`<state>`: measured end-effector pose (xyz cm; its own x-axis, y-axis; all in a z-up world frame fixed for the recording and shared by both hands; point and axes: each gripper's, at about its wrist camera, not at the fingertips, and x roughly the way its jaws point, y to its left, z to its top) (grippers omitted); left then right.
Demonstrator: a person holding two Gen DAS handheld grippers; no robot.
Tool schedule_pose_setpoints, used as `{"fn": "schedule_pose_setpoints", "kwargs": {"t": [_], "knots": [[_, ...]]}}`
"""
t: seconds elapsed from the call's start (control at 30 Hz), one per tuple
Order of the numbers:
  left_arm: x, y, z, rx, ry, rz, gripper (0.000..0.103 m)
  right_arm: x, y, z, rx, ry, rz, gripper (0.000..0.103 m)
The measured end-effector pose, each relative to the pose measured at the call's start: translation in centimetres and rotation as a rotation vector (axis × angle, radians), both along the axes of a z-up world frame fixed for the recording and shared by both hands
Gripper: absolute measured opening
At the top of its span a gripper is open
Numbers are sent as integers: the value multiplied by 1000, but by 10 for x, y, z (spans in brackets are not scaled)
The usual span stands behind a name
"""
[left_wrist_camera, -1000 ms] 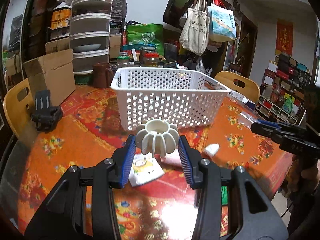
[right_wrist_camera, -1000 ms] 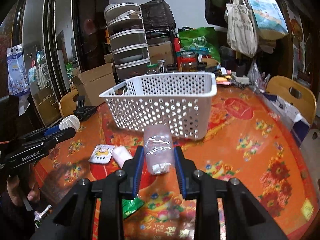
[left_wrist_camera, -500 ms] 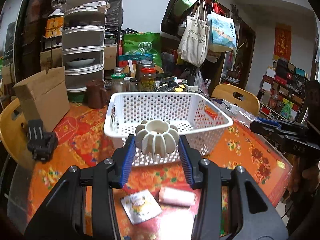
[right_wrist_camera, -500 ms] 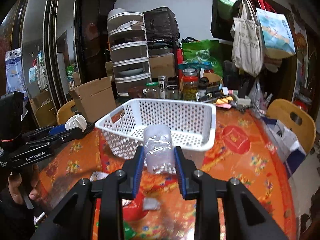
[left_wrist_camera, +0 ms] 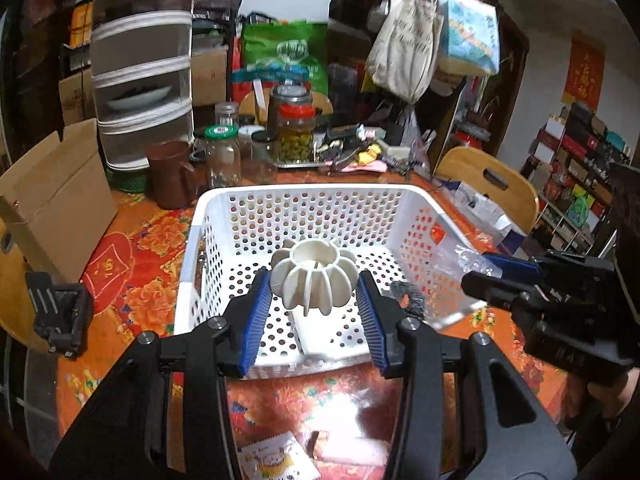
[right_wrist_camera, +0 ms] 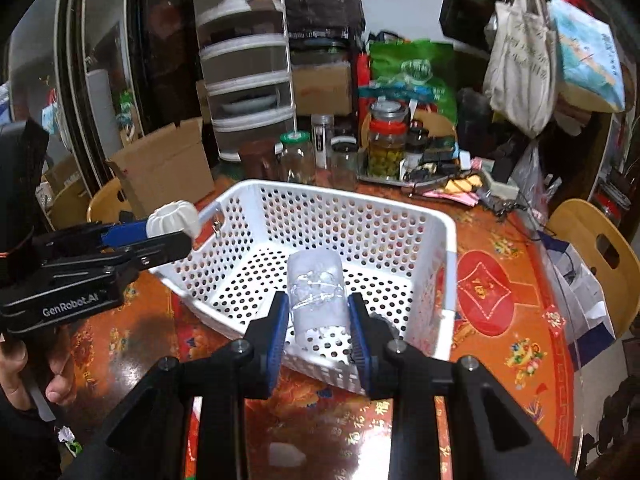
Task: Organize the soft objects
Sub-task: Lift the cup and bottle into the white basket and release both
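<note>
My left gripper (left_wrist_camera: 314, 316) is shut on a cream ribbed pumpkin-shaped soft toy (left_wrist_camera: 314, 276) and holds it above the near side of the white perforated basket (left_wrist_camera: 224, 200). My right gripper (right_wrist_camera: 318, 328) is shut on a clear plastic-wrapped roll (right_wrist_camera: 316, 292) over the basket's (right_wrist_camera: 448, 236) near edge. A white flat item (left_wrist_camera: 316, 336) and a small black hair tie (left_wrist_camera: 408, 300) lie inside the basket. The left gripper with the toy (right_wrist_camera: 172, 218) shows at the left of the right wrist view. The right gripper (left_wrist_camera: 492, 276) shows at the right of the left wrist view.
A printed sachet (left_wrist_camera: 276, 460) and a pale roll (left_wrist_camera: 348, 446) lie on the orange floral tablecloth (left_wrist_camera: 132, 264) before the basket. Jars (left_wrist_camera: 294, 132), a brown mug (left_wrist_camera: 172, 174), a cardboard box (left_wrist_camera: 52, 196) and stacked drawers (left_wrist_camera: 140, 80) stand behind. A black clip (left_wrist_camera: 60, 316) sits left. Wooden chairs (right_wrist_camera: 596, 256) ring the table.
Both grippers have risen and moved forward with their loads, from low over the tablecloth to above the basket. The basket's inside now shows from above.
</note>
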<state>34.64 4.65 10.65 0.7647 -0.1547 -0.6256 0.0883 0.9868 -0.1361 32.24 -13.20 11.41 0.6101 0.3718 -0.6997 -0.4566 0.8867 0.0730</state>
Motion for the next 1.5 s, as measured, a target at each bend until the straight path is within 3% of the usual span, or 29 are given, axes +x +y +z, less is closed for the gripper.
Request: {"fn": "schedule_pose_setpoints", "kwargs": {"t": [0.2, 0.63, 1.0, 1.07, 1.13, 1.17, 1.2, 1.27, 1.5], "knots": [[43, -7, -18, 30, 84, 10, 41, 28, 8, -8, -33, 39, -18, 29], [99, -5, -58, 40, 228, 28, 41, 86, 7, -40, -82, 121, -82, 29], [113, -8, -76, 25, 267, 22, 41, 100, 10, -62, -107, 149, -82, 29], [112, -4, -74, 4, 256, 27, 44, 99, 9, -61, -101, 137, -88, 29], [107, -1, -68, -5, 228, 39, 74, 97, 6, -57, -71, 135, -92, 31], [102, 0, -63, -1, 203, 43, 81, 94, 5, -55, -66, 127, -96, 41], [94, 1, -55, 3, 163, 45, 86, 91, 5, -52, -63, 117, -97, 61], [80, 3, -43, -6, 119, 35, 88, 82, 3, -44, -58, 90, -97, 88], [-16, 27, -15, -83, 4, 11, 101, 4, -2, -16, -76, -61, -69, 99]]}}
